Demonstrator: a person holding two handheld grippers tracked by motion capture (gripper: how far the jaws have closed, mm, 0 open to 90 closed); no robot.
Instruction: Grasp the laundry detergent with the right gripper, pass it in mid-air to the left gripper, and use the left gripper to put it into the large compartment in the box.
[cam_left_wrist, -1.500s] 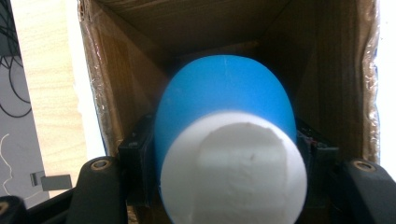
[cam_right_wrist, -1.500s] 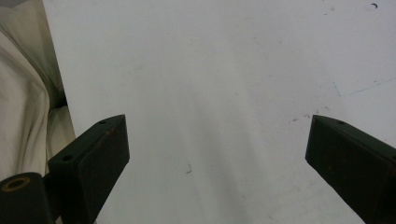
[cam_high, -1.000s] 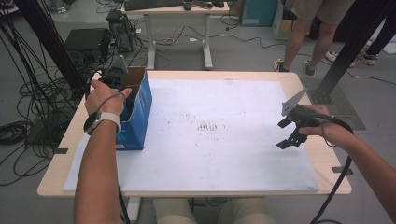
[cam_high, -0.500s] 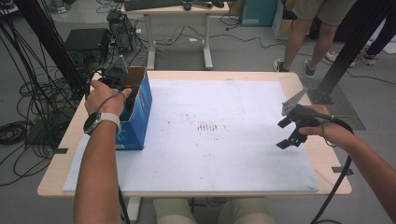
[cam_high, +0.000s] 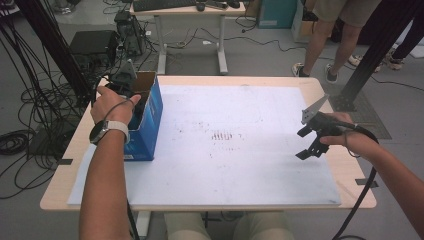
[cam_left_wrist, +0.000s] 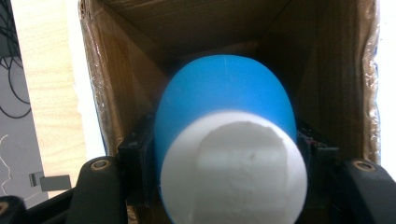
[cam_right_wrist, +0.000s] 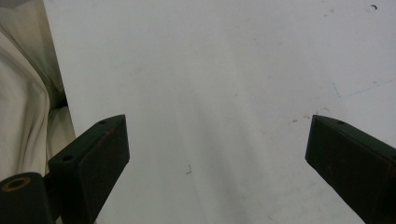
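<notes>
No change is seen between the earlier pictures and now: no shift is shown by either hand, either gripper, the blue cardboard box (cam_high: 145, 125) or the white table sheet (cam_high: 235, 165).

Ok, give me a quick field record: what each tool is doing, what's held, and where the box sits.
left tool: shut on the blue and white object, inside the open cardboard box
right tool: open, nothing between its jaws, above the white board
box: at the left edge of the white board, blue outside, brown inside
held object: blue rounded body, white end toward the camera
</notes>
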